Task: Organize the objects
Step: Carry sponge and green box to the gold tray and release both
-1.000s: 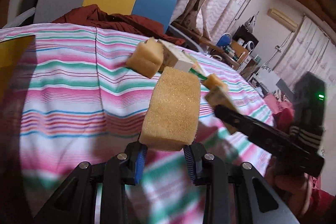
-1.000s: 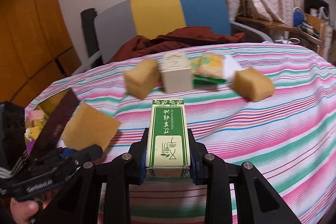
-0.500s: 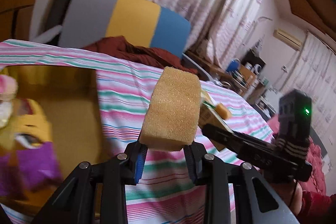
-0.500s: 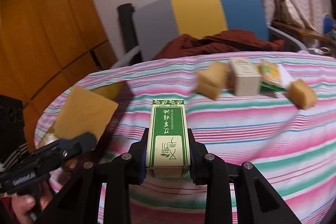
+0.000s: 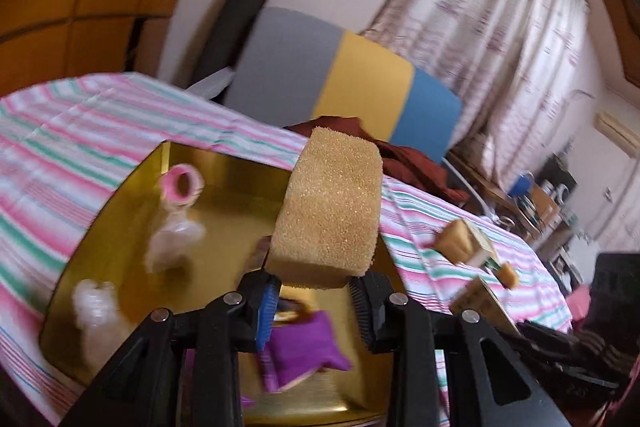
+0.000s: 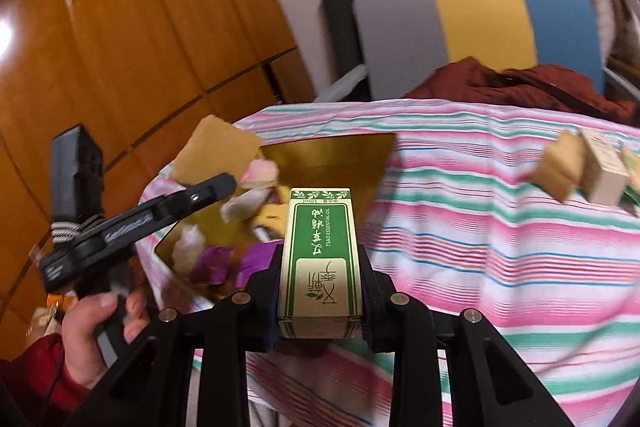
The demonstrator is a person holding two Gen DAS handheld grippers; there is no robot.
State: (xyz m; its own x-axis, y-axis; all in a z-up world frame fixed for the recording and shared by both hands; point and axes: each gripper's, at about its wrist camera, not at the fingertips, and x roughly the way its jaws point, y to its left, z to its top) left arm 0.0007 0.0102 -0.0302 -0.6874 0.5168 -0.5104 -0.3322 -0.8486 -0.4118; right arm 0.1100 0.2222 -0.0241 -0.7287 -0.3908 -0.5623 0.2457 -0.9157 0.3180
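Your left gripper (image 5: 314, 287) is clamped on the sponge (image 5: 330, 205), poised over the gold tray (image 5: 224, 167), which already holds a purple pouch (image 5: 304, 347) and small bottles. Let go carelessly and the sponge may bounce off them. Your right gripper (image 6: 320, 301) pinches the green box (image 6: 320, 251) near the tray's edge; released short, it lands on the striped cloth (image 6: 500, 247).

- A striped tablecloth (image 6: 500, 227) in pink, green and white covers the table.
- At the far side stands a chair (image 6: 480, 31) with a backrest in grey, yellow and blue.
- A dark red cloth (image 6: 520, 83) lies bunched on the chair.
- Patterned curtains (image 5: 500, 27) hang far right.
- Orange wooden panelling (image 6: 120, 47) fills the left.
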